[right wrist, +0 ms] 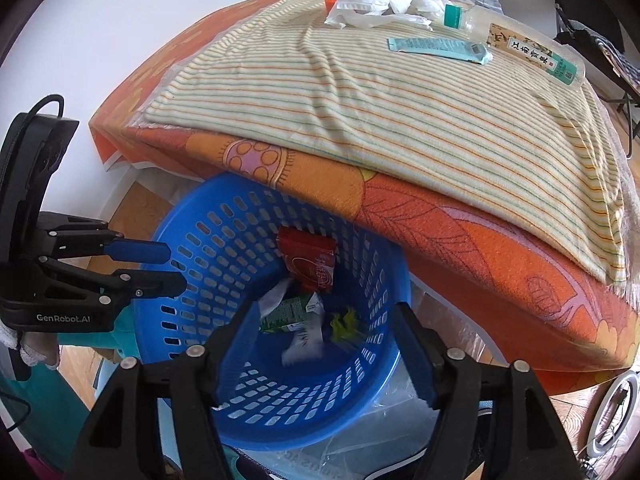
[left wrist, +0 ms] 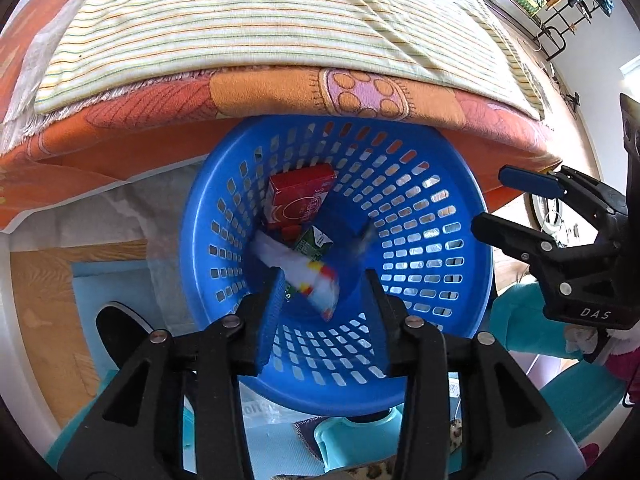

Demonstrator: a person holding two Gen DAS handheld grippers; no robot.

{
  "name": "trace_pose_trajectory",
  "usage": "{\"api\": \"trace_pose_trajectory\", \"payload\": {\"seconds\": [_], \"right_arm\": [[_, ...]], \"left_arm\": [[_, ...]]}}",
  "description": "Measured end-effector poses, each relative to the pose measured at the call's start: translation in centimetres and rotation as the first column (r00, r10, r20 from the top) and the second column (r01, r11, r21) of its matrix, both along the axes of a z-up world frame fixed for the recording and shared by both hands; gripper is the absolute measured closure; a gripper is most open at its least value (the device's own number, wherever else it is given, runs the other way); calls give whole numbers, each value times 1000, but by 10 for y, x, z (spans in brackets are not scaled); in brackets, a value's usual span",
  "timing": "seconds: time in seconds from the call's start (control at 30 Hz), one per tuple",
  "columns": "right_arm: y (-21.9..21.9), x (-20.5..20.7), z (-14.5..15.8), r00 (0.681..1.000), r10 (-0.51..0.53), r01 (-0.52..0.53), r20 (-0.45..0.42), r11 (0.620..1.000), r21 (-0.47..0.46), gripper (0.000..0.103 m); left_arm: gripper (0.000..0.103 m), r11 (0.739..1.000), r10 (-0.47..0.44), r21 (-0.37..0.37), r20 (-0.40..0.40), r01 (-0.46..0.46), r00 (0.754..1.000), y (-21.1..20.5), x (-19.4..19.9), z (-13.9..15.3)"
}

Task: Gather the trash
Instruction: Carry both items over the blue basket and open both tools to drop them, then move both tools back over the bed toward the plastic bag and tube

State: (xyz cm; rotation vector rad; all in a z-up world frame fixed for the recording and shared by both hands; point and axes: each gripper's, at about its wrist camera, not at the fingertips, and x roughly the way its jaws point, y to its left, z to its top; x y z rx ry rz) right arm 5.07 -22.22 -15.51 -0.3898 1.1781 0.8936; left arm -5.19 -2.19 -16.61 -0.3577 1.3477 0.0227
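Hovering over the blue basket (left wrist: 336,264), both the left gripper (left wrist: 324,304) and right gripper (right wrist: 324,344) gape empty; trash lies inside. Next, probably, the bottle (right wrist: 516,44) on the desk (right wrist: 460,216).

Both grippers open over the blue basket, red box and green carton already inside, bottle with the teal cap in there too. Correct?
Not the bottle: the right wrist view shows it lying on the striped cloth up on the table. The rest holds.
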Motion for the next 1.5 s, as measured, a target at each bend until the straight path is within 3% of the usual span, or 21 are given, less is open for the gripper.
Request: {"api": "trace_pose_trajectory", "payload": {"seconds": [0.13,0.3,0.4,0.83,1.03,1.17,1.3,1.5], "right_arm": [[-2,3,2,1000,-16,16,4,1000,4,24],[-5,5,5,1000,-31,31,7,999,11,21],[-6,5,7,999,-36,36,11,999,13,21],[-14,26,37,994,-100,96,48,992,86,17],[-22,51,56,984,-169,159,62,977,141,13],[-25,67,68,976,-205,190,72,967,172,13],[-25,83,74,969,-232,213,83,958,189,13],[-27,112,73,957,-286,273,36,939,210,13]], "left_arm": [[51,1000,1,7,10,-1,1000,0,0,2],[50,1000,0,15,21,0,1000,0,2,5],[43,1000,3,16,23,-3,1000,0,2,5],[43,1000,11,22,73,-13,997,3,20,27],[43,999,17,45,123,-22,992,10,42,48],[32,998,24,60,164,-35,986,16,59,63],[32,996,33,75,206,-49,978,23,80,79],[32,993,29,103,253,-56,967,35,120,98]]}}
